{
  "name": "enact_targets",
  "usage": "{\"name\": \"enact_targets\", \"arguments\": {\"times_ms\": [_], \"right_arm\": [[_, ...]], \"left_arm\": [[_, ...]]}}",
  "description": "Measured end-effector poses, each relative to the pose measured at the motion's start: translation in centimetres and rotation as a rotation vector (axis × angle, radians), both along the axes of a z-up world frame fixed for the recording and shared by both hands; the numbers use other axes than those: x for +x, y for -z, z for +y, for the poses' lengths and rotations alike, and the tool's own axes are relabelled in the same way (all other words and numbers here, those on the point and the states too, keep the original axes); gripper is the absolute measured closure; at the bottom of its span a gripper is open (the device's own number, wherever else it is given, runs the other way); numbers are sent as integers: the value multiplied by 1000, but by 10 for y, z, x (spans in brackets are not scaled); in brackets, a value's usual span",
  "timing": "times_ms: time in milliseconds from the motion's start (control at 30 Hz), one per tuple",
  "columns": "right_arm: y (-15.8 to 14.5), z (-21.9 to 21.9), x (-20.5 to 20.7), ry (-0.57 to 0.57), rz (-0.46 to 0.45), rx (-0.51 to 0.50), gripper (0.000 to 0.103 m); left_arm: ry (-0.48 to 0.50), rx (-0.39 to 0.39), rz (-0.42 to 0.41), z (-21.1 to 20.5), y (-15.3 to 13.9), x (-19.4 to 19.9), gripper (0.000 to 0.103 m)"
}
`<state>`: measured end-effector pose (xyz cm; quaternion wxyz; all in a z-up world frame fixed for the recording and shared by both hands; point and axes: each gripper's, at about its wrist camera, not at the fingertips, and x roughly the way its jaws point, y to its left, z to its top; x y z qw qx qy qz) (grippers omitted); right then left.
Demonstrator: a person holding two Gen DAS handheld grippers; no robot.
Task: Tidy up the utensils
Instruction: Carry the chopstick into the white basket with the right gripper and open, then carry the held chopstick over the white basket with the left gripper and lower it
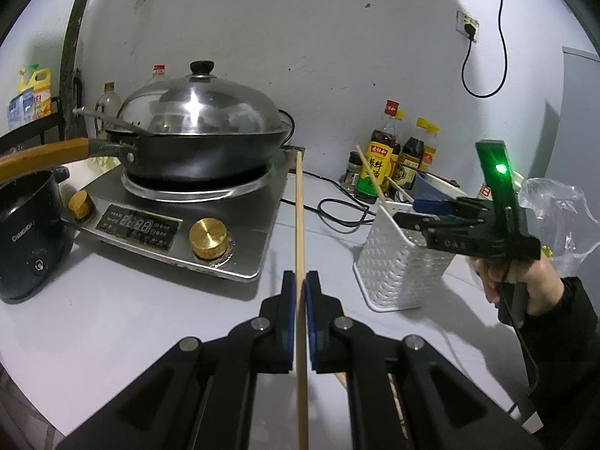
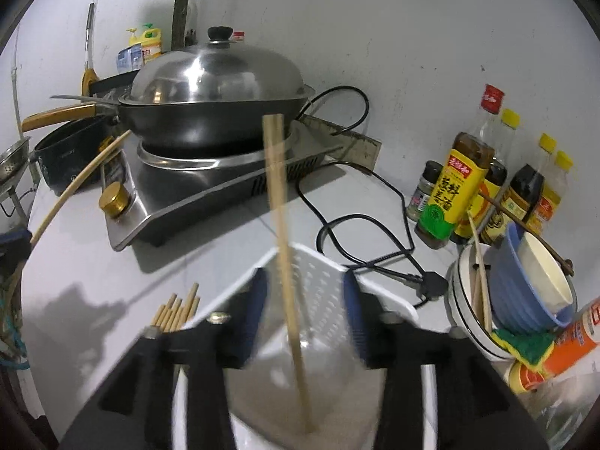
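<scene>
My left gripper (image 1: 300,281) is shut on a wooden chopstick (image 1: 299,225) that points forward over the white counter. A white perforated utensil holder (image 1: 397,262) stands to its right. My right gripper (image 2: 303,296) is open above that holder (image 2: 318,270), and it also shows in the left wrist view (image 1: 408,219). One chopstick (image 2: 283,232) stands inside the holder between the open fingers, touching neither. Several more chopsticks (image 2: 176,309) lie in a bundle on the counter left of the holder. The chopstick held by the left gripper shows at the left of the right wrist view (image 2: 75,183).
An induction cooker (image 1: 180,217) with a lidded wok (image 1: 195,127) sits at the back left, beside a dark pot (image 1: 30,232). Sauce bottles (image 2: 461,187), stacked bowls (image 2: 517,285) with chopsticks, a sponge and a black power cord (image 2: 360,225) lie to the right.
</scene>
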<state>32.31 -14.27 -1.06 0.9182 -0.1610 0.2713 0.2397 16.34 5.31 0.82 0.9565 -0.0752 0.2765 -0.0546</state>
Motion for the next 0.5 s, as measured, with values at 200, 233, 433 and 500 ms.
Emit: {"name": "enact_targets", "arguments": {"times_ms": [200, 233, 433, 500], "right_arm": [[-6, -19, -25, 10, -56, -11, 37], [-7, -24, -29, 14, -65, -8, 37], [-14, -56, -40, 22, -68, 88, 31], [-18, -65, -42, 18, -64, 132, 29]], "left_arm": [[1, 24, 5, -16, -5, 2, 98], [3, 27, 5, -20, -7, 4, 98], [16, 21, 0, -41, -13, 14, 98], [21, 1, 3, -47, -13, 21, 98]]}}
